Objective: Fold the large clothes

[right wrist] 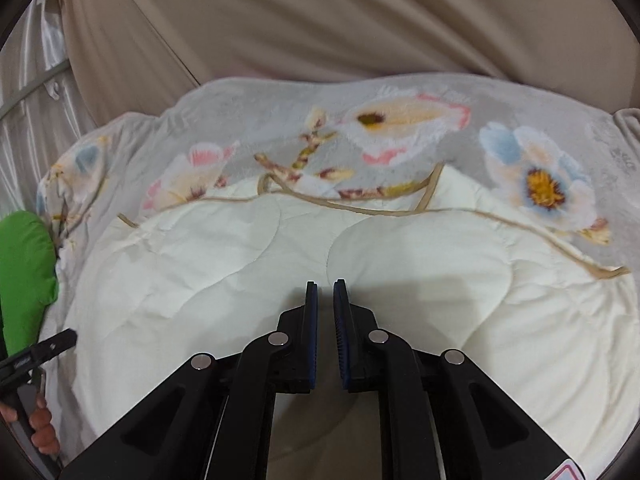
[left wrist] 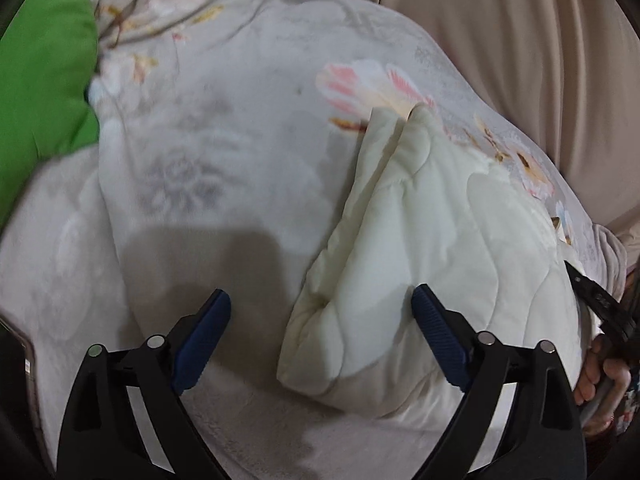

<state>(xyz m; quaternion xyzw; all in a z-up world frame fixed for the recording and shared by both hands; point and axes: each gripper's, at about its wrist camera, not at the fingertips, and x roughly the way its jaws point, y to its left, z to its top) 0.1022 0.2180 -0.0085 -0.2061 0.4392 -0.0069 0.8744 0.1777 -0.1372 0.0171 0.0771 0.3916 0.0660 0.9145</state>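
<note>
Beige curtain [right wrist: 320, 20] fills the background behind everything, hanging in loose folds; also seen top right in the left wrist view [left wrist: 520, 40].

Quilt [right wrist: 400, 128] is the big item, spread across the surface under both grippers. Grey fleecy side with printed flowers faces up along the far edge; cream quilted underside [right wrist: 200, 272] is turned over on top of it, nearer the camera, with a tan piped hem [right wrist: 360, 210] marking the fold line. In the left wrist view the quilt [left wrist: 220, 120] lies mostly grey side up, and a bunched, folded cream flap [left wrist: 400, 260] sits on it right of centre, rising to a point by a pink flower print.

Green cushion [left wrist: 44, 80] at the left edge, touching the quilt's side; same cushion low left in the right wrist view [right wrist: 24, 280].

Left gripper [left wrist: 320, 336]: jaws spread wide, blue pads well apart, nothing between them. It hovers over the quilt, the cream flap just ahead between the fingers; contact with fabric can't be told. Its shadow falls on the grey fleece.

Right gripper [right wrist: 325, 320]: jaws nearly closed, narrow gap between the blue pads, no cloth visibly pinched. It sits above the cream underside, shadow on the quilt just to its right.

Right hand [left wrist: 604, 376] is seen on its handle at the edge of the left view; left hand [right wrist: 40, 428] shows bottom left of the right view.
</note>
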